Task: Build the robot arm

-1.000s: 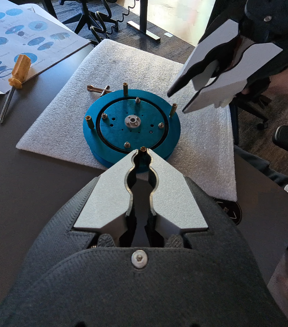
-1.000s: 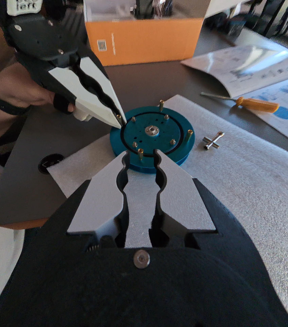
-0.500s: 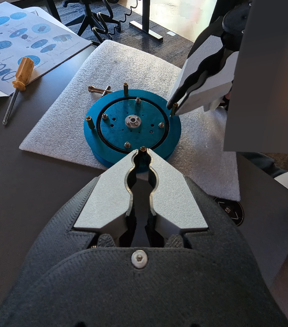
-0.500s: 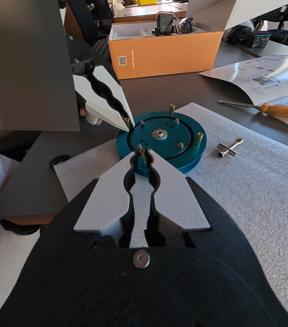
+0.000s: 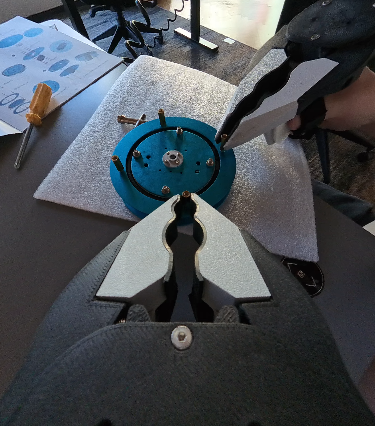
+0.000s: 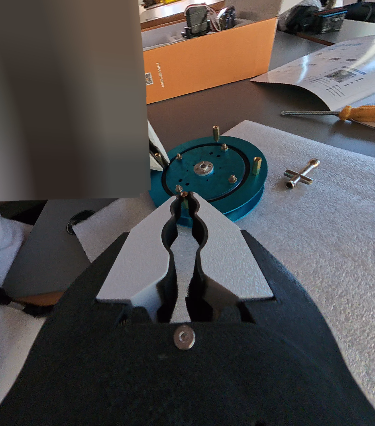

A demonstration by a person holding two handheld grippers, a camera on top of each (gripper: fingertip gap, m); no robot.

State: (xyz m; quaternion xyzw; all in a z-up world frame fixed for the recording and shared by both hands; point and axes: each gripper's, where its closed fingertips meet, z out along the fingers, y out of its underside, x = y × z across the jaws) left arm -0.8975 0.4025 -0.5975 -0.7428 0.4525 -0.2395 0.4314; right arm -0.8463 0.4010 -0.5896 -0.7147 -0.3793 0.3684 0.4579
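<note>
A dark grey table (image 5: 20, 242) carries everything, and a white foam mat (image 5: 274, 207) covers much of its middle, one corner reaching the table's near edge by a round black inset (image 5: 302, 276). An open orange cardboard box (image 6: 205, 66) stands toward the table's far side in the right wrist view, and printed sheets with blue diagrams (image 5: 16, 64) lie at another corner, a loose page curling up beside them. On the mat, near its edge, sits a blue round disc (image 5: 172, 166) with a black ring groove, a small silver hub (image 5: 172, 158) at its centre, and brass standoffs upright around its rim. A screwdriver with an orange handle (image 5: 37, 103) lies half on the sheets and half on the bare table. A small silver cross-shaped wrench (image 6: 301, 173) rests on the mat just beside the disc. The left gripper (image 5: 186, 196) has its tips closed almost together on the brass standoff (image 5: 186, 194) at the near rim, pinching its top. The right gripper (image 6: 185, 194) is likewise nearly closed, its tips clamped on the neighbouring rim standoff (image 6: 184, 198); in the left wrist view it (image 5: 222, 140) comes in from the right, held by a person's hand (image 5: 343, 110). Two further rim standoffs (image 5: 161, 116) stand free, well apart from both pairs of tongs.
</note>
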